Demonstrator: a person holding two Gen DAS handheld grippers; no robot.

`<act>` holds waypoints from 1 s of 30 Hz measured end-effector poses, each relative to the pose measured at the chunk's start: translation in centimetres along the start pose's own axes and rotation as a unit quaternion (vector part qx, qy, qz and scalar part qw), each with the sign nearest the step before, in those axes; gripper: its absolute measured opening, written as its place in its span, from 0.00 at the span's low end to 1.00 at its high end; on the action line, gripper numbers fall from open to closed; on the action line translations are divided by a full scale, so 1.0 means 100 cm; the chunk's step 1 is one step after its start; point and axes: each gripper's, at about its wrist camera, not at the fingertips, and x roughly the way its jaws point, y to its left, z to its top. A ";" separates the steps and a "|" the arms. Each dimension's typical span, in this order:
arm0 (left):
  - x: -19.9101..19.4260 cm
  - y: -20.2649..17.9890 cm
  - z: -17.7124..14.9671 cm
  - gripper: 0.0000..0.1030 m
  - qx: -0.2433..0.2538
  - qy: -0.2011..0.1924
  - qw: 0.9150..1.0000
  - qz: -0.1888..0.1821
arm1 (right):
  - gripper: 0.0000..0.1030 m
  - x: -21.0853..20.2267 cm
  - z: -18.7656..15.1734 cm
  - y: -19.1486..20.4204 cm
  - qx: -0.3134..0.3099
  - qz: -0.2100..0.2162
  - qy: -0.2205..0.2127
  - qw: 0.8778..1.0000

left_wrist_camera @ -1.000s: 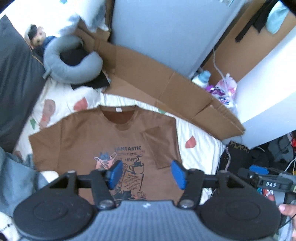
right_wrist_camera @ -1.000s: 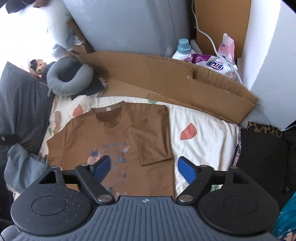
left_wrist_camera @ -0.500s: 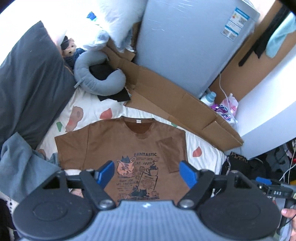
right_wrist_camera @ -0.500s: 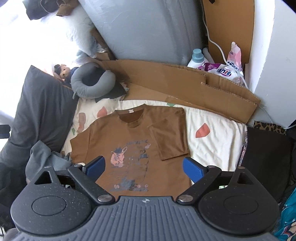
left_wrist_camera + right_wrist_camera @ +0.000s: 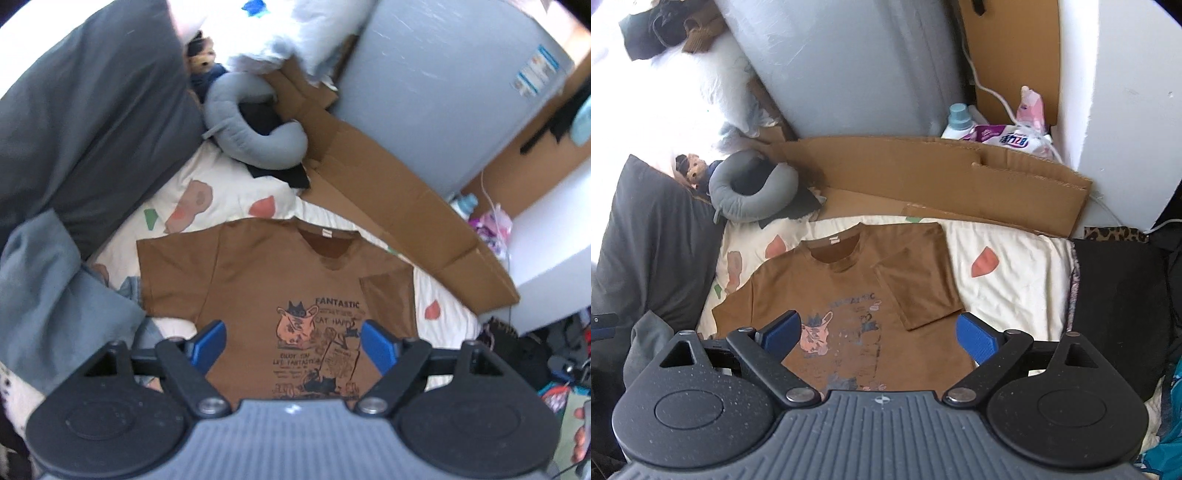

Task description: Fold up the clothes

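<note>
Left gripper [image 5: 293, 341]: blue fingers [image 5: 207, 341] spread wide, nothing between them, held above the lower half of the brown t-shirt [image 5: 277, 280]. They've just been opening; no cloth caught. Right gripper [image 5: 882, 338]: fingers also spread wide, also just been opening a bit, empty, over the shirt's lower right part near the tucked sleeve [image 5: 919, 284].

The shirt lies flat, print side up, on the cream sheet [image 5: 1008, 258] w/ coloured patches, collar toward the cardboard [image 5: 923, 166] at the back. One sleeve is already folded in over the chest; the other sleeve [image 5: 173, 273] lies out flat toward the grey pillow [image 5: 85, 122].

Step in hand, as I read it: fold in that second sleeve to match the first. To do it well, go for the outer sleeve edge w/ the left gripper, pinch only the shirt and not the sheet under it, lift just enough to clear, then carry it across so the fold line runs straight from shoulder to hem, parallel w/ the side already done. The bluish cloth [image 5: 48, 295] bunched just beside that sleeve could snag, so approach from the shirt side.

Both grippers point steeply down at the shirt, side by side, not touching it. A bit of the person's hand [image 5: 583, 435] shows at the left view's right edge.
</note>
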 end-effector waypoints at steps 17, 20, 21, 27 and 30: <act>0.042 0.104 -0.048 0.71 -0.040 -0.071 0.996 0.046 | 0.92 0.098 -0.063 0.090 -0.051 0.061 0.014 0.997; 0.059 0.120 -0.052 0.68 -0.054 -0.076 0.994 0.052 | 0.92 0.123 -0.071 0.100 -0.053 0.075 0.018 0.996; 0.066 0.125 -0.054 0.67 -0.059 -0.076 0.994 0.054 | 0.92 0.131 -0.074 0.103 -0.058 0.076 0.018 0.995; 0.106 0.150 -0.065 0.57 -0.096 -0.081 0.991 0.049 | 0.92 0.173 -0.076 0.110 -0.046 0.095 0.032 0.994; 0.124 0.156 -0.070 0.55 -0.102 -0.086 0.990 0.052 | 0.92 0.188 -0.075 0.113 -0.050 0.104 0.032 0.993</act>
